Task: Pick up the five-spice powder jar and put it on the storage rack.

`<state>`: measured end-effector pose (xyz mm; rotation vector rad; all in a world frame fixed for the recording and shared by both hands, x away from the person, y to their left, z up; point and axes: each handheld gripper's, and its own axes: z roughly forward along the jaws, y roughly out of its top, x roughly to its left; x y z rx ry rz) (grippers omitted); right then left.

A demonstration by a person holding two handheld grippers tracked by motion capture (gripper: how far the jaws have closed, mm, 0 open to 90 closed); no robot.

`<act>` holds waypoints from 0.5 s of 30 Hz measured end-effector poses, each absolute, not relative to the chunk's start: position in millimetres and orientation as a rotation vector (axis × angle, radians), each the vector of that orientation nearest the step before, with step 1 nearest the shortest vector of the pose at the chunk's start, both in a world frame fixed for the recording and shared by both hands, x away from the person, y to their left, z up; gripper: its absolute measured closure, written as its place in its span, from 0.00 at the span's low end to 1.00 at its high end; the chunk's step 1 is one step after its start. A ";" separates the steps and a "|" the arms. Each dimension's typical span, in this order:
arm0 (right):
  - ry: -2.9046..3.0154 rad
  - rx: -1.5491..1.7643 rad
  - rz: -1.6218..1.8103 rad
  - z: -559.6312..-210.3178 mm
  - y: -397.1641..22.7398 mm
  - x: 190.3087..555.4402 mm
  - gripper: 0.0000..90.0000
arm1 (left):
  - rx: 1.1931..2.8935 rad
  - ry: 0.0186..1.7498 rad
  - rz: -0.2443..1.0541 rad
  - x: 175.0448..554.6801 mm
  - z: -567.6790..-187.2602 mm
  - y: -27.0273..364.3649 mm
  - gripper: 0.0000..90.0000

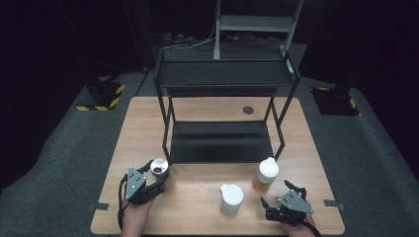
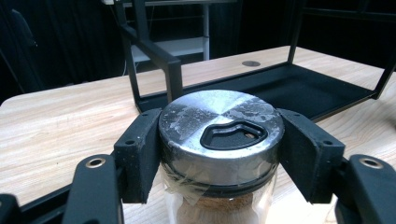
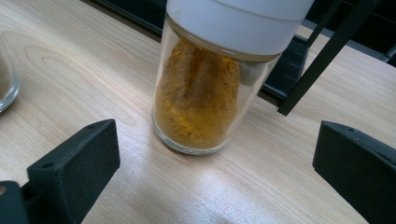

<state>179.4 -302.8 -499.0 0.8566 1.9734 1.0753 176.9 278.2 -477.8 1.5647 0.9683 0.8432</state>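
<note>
1. High view. The left hand-held gripper (image 1: 159, 181) is closed on a metal-lidded jar (image 1: 159, 168) that stands on the wooden surface (image 1: 197, 207), just in front of the black two-tier rack (image 1: 222, 140). The right hand-held gripper (image 1: 273, 193) rests near the surface's front edge with its jaws spread apart and nothing between them. Just beyond its tips stands a white-capped jar of yellow powder (image 1: 267, 175); to its left, between the two hand-held grippers, stands a second white-capped jar (image 1: 231, 198).

2. Left gripper view. Both black pads (image 2: 140, 154) of the left hand-held gripper (image 2: 219, 154) press against opposite sides of the metal-lidded jar (image 2: 220, 126), at the level of the lid. The lid is brushed metal with a black, heart-shaped pour opening. Clear tape wraps the neck, and a brownish filling shows through the glass below. Beyond the jar lies the lower shelf of the rack (image 2: 299, 88).

3. Right gripper view. The jaws of the right hand-held gripper (image 3: 215, 163) stand wide open, one at each lower corner. Ahead of them and between their lines, apart from both, the jar of yellow powder (image 3: 201, 102) stands upright on the surface (image 3: 93, 70). Behind it run the rack's base and a slanted leg (image 3: 322, 60).
</note>
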 end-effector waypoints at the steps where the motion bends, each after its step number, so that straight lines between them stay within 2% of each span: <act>1: 1.973 0.857 1.075 -499.0 -302.8 179.4 0.00 | 1.565 0.968 0.843 176.9 -477.8 278.2 0.39; 15: 1.978 0.863 1.090 -498.6 -305.3 180.7 0.00 | 1.556 0.915 0.835 176.7 -461.6 264.3 0.39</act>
